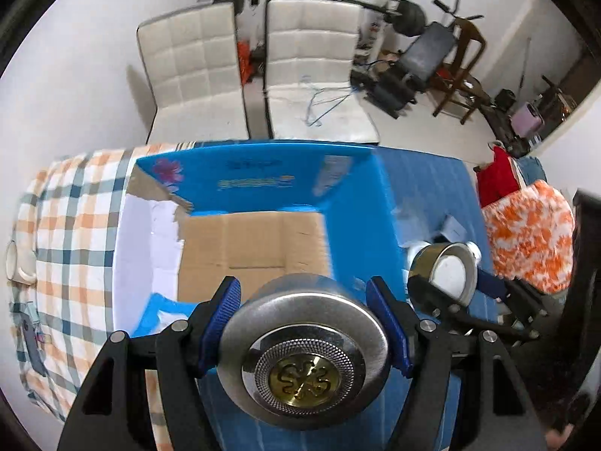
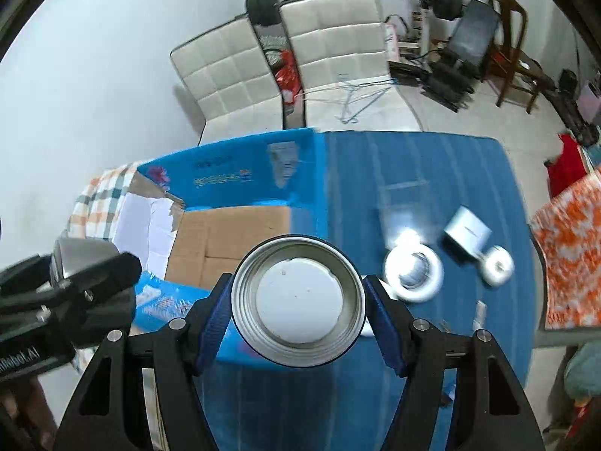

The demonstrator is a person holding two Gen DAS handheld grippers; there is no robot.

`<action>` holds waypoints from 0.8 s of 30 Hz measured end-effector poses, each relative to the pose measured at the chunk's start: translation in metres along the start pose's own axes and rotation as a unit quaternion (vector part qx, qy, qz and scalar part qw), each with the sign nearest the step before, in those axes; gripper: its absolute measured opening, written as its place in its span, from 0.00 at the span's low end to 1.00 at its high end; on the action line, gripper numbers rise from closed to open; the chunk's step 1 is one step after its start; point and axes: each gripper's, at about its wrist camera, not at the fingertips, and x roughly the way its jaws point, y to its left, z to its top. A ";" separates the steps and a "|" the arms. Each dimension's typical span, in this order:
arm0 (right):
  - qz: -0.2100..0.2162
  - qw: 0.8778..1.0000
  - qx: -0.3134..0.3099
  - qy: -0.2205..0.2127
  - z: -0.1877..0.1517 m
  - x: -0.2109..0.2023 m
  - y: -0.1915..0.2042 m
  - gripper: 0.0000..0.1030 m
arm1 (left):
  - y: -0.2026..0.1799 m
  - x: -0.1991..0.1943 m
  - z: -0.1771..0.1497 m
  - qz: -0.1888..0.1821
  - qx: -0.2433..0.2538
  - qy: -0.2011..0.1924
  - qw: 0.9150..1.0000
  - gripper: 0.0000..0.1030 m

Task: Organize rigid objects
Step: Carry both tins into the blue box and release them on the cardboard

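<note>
My left gripper (image 1: 304,323) is shut on a round steel lid (image 1: 304,360) with a brass emblem in its middle, held above the near edge of an open cardboard box (image 1: 255,240) with blue outer walls. To its right, my right gripper (image 1: 450,282) is shut on a steel cup (image 1: 449,274). In the right wrist view the steel cup (image 2: 298,300) faces the camera, open, with a white bottom, between the blue pads (image 2: 216,312) of the right gripper (image 2: 298,297). The left gripper (image 2: 75,263) with the lid (image 2: 79,253) shows at the far left. The box (image 2: 225,233) holds nothing visible.
On the blue mat (image 2: 432,158) right of the box lie a white tape roll (image 2: 413,274), a small white box (image 2: 467,233), a white round piece (image 2: 497,265) and a clear container (image 2: 403,203). An orange-white cloth (image 2: 567,255) lies right, a checked cloth (image 1: 67,225) left, white chairs (image 1: 311,56) behind.
</note>
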 end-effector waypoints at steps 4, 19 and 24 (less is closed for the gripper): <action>-0.021 0.999 -0.029 0.031 0.024 0.063 0.034 0.68 | 0.048 0.050 0.029 -0.017 -0.025 0.034 0.999 0.65; -0.074 0.989 -0.049 0.120 0.056 0.201 0.063 0.68 | 0.103 0.181 0.065 -0.060 -0.056 0.136 0.987 0.38; -0.083 0.988 -0.050 0.121 0.059 0.211 0.066 0.68 | 0.105 0.181 0.058 -0.057 -0.052 0.139 0.987 0.38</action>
